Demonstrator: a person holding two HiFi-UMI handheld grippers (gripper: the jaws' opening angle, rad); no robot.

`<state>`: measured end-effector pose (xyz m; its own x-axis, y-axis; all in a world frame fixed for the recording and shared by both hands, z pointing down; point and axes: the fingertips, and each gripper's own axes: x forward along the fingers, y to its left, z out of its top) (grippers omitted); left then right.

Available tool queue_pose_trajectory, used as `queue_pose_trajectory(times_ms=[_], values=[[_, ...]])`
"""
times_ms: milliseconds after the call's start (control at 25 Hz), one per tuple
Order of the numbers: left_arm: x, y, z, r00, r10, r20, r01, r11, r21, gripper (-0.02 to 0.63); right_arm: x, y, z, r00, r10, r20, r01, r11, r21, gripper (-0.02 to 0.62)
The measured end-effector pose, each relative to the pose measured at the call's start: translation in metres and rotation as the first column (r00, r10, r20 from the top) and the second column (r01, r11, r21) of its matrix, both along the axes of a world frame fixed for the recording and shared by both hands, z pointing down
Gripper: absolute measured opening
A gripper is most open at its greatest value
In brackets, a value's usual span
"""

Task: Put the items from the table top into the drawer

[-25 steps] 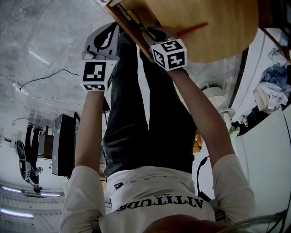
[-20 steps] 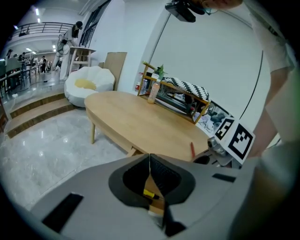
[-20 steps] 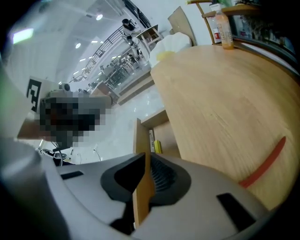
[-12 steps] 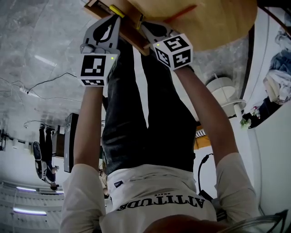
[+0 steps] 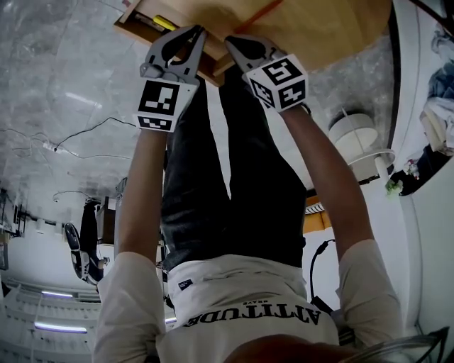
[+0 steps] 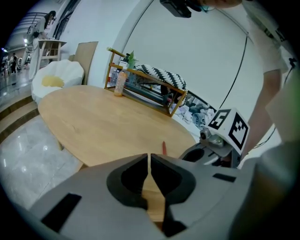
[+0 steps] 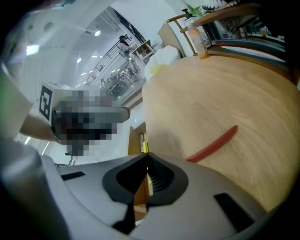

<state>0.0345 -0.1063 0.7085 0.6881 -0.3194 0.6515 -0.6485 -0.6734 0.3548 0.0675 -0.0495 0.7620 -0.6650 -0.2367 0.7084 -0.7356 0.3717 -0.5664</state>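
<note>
A thin red stick point(image 5: 257, 14) lies on the round wooden table point(image 5: 319, 28); it also shows as a red stick point(image 7: 213, 144) in the right gripper view. The open wooden drawer point(image 5: 138, 21) under the table's edge holds a yellow-ended item point(image 5: 165, 23). My left gripper point(image 5: 196, 32) is shut and empty at the drawer's front. My right gripper point(image 5: 230, 41) sits just beside it; its jaws have just been closing with nothing between them and now stand shut. In its own view, the right gripper point(image 7: 146, 157) points at the drawer point(image 7: 136, 140).
A wooden shelf point(image 6: 145, 91) with a bottle point(image 6: 120, 83) and patterned cushions stands past the table's far side. A white seat point(image 6: 54, 77) is at the far left. My legs point(image 5: 227, 184) are below the drawer, over a grey marble floor point(image 5: 64, 85).
My right gripper has come out of the drawer and shut. My left gripper has swung in towards the drawer's front, so both now sit side by side there.
</note>
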Motion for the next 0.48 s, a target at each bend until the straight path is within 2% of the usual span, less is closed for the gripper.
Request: queue_pose_trajectory(times_ms=[480], values=[[0.05, 0.025, 0.023, 0.986, 0.161, 0.034, -0.159, 0.986, -0.056, 0.029, 0.069, 0.002, 0.005, 0.991, 0.132, -0.009, -0.132, 0.991, 0.0, 0.02]])
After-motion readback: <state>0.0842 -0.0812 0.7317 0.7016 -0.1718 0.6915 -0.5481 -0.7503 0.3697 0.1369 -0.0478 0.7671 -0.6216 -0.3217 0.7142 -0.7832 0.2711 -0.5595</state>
